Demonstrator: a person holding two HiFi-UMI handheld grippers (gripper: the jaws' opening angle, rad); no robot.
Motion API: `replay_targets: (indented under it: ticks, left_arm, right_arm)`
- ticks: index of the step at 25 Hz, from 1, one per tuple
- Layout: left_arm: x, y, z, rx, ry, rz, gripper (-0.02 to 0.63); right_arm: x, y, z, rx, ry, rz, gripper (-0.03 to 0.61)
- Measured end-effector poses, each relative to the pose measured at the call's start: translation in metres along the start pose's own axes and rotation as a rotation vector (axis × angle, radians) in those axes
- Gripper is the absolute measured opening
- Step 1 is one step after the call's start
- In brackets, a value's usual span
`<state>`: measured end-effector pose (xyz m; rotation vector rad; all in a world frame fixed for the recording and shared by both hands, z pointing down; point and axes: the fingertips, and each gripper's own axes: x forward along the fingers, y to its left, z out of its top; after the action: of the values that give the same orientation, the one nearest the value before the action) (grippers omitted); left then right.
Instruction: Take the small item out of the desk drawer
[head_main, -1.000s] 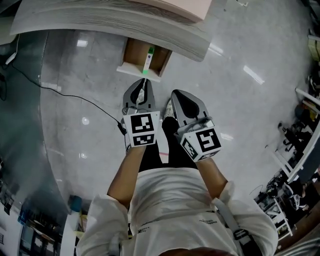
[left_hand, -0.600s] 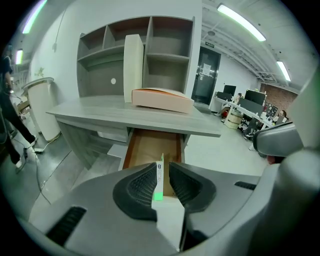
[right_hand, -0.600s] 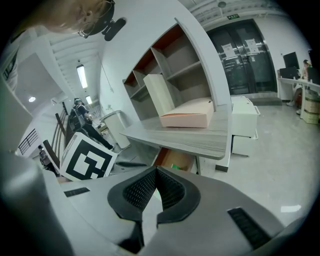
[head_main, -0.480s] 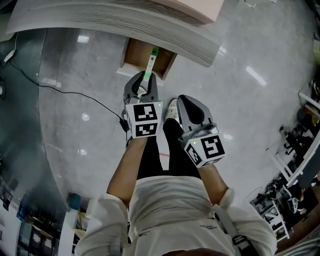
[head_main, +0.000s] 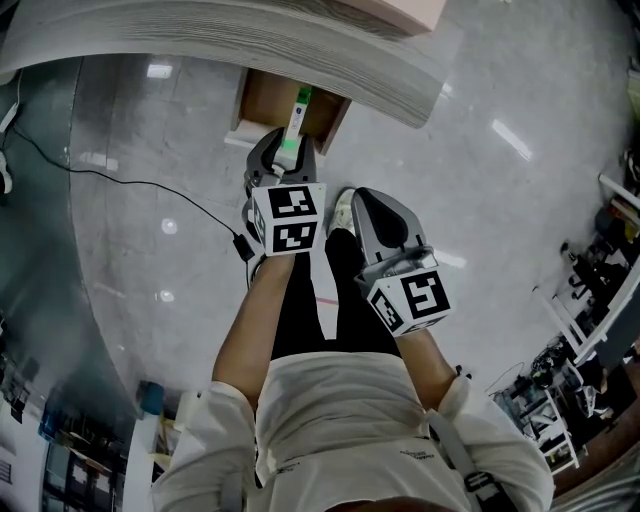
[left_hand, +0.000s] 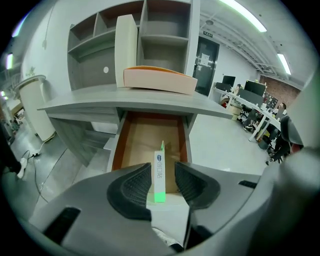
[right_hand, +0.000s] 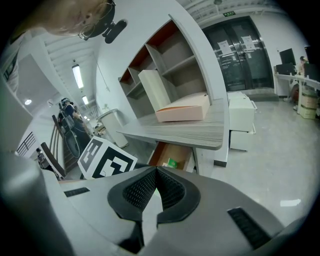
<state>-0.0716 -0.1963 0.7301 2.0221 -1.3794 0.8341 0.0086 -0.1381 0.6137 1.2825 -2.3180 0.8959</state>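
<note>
The desk drawer (head_main: 262, 102) stands pulled out under the grey desk top. A slim white box with a green end (head_main: 294, 125) lies in it, the green end at the drawer's front edge. My left gripper (head_main: 283, 160) is at that edge and its jaws are opening. In the left gripper view the box (left_hand: 159, 175) sits between the pads with a gap on each side of my left gripper (left_hand: 162, 182). My right gripper (head_main: 362, 200) hangs back to the right, shut and empty. From the right gripper view (right_hand: 156, 187) the drawer (right_hand: 165, 150) shows ahead.
A pink flat box (left_hand: 157, 80) and an upright cream panel (left_hand: 126, 50) rest on the desk top (head_main: 250, 50) under shelving. A black cable (head_main: 150, 190) runs over the grey floor at the left. The person's legs (head_main: 310, 300) are below the grippers.
My left gripper has moved forward to the drawer's front edge and its jaws have spread apart around the box's green end. The right gripper has stayed about where it was.
</note>
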Motion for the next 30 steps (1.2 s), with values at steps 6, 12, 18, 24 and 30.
replay_targets:
  ticks: [6,12,18,24,30]
  left_arm:
    - [0.014,0.001,-0.012,0.039,0.038,0.010,0.173]
    - [0.029,0.004,-0.023,0.042,0.075,0.014,0.176]
    - [0.041,0.005,-0.033,0.041,0.107,0.010,0.175]
    - [0.049,0.005,-0.036,0.045,0.126,0.008,0.144]
    - [0.052,0.008,-0.045,0.039,0.151,0.005,0.121]
  right_arm:
    - [0.000,-0.001,-0.004,0.005,0.009,-0.009,0.032]
    - [0.003,-0.003,-0.009,0.020,0.023,-0.011,0.032]
    - [0.006,-0.006,-0.012,0.039,0.022,-0.023,0.032]
    - [0.008,-0.009,-0.018,0.047,0.032,-0.027,0.032]
    - [0.010,-0.007,-0.027,0.060,0.037,-0.035,0.032]
